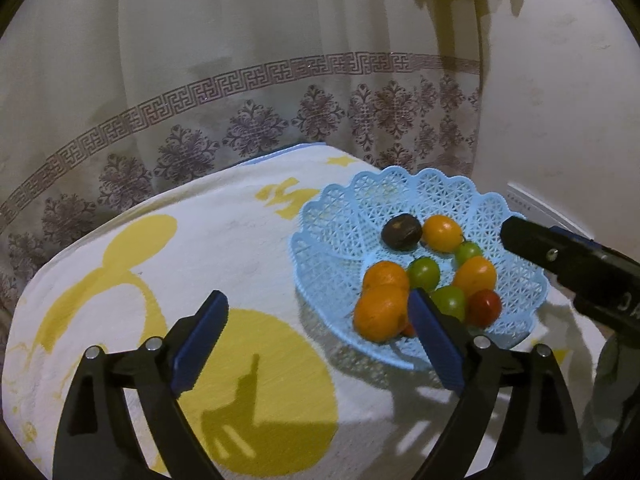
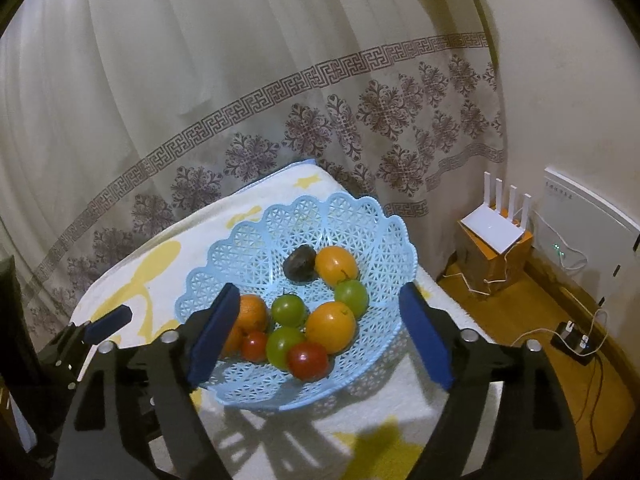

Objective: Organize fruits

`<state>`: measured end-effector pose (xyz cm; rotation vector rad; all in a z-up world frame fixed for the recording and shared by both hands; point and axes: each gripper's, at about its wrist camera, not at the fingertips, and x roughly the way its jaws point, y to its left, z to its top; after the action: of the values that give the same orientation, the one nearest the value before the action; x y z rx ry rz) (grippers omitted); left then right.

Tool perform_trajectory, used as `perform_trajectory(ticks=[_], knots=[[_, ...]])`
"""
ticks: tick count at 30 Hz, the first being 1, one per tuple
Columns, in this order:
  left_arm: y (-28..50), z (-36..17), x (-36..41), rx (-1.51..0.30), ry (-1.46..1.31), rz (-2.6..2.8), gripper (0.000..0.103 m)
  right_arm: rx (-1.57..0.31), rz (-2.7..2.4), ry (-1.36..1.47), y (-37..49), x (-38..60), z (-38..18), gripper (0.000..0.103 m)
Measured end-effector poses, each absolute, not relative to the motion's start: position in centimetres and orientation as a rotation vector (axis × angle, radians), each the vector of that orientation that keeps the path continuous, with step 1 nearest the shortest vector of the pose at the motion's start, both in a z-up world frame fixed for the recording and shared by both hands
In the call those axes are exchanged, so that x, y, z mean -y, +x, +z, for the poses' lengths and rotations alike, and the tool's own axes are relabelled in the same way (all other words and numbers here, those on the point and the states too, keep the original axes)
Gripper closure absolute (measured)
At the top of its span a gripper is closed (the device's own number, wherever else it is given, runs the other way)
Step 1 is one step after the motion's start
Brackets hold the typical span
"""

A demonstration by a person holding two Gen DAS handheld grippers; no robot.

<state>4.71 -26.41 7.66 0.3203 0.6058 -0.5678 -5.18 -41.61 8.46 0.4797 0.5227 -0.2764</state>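
Observation:
A light blue lattice basket (image 2: 396, 236) sits on a white cloth with yellow shapes (image 1: 200, 240). It holds several oranges (image 2: 330, 326), three green fruits (image 2: 287, 310), two red ones (image 2: 307, 360) and a dark brown one (image 2: 300, 263). My right gripper (image 2: 320, 292) hangs open over the basket's near side, the fruit pile showing between its blue pads, none touched. My left gripper (image 1: 316, 300) stands open at the basket's (image 1: 320, 216) left edge, its right pad in front of an orange (image 1: 380, 312). Nothing is held by either.
A patterned curtain (image 2: 240, 120) hangs close behind the table. Right of the table, on the wooden floor (image 2: 520, 320), stand a white router on an orange box (image 2: 496, 240), a white wall panel (image 2: 580, 220), loose cables and a power strip (image 2: 576, 340).

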Motion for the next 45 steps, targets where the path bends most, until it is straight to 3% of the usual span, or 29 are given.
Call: perform_trajectory(ticks=[12, 45], knots=[[3.6, 8.1, 23.8, -0.588, 0.313, -0.507, 0.005, -0.542, -0.279, 0.445, -6.4, 39.9, 8.1, 0.003], [2.4, 6.6, 21.4, -0.602, 0.319, -0.456, 0.005, -0.537, -0.301, 0.285, -7.0, 35.8, 7.2, 0.003]])
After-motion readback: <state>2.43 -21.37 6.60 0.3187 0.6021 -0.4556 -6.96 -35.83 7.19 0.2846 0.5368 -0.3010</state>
